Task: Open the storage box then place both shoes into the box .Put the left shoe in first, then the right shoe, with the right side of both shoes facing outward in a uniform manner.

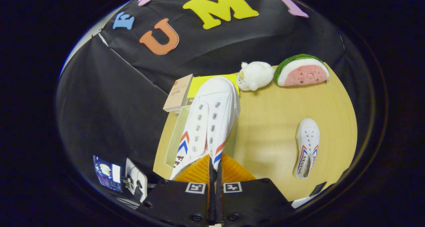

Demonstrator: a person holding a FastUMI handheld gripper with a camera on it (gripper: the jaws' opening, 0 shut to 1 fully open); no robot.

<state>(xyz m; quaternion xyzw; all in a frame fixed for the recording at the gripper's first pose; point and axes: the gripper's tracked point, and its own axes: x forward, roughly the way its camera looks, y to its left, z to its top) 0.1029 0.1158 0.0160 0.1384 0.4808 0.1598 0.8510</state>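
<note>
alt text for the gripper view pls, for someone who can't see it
The gripper is shut on a white shoe, holding it above an open clear storage box on a wooden table. A second white shoe lies apart on the table, with a white plush toy and a watermelon plush beyond.

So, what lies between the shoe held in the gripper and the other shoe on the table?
In the gripper view, only bare table lies between the held shoe, pinched by the gripper, and the other shoe.
</note>
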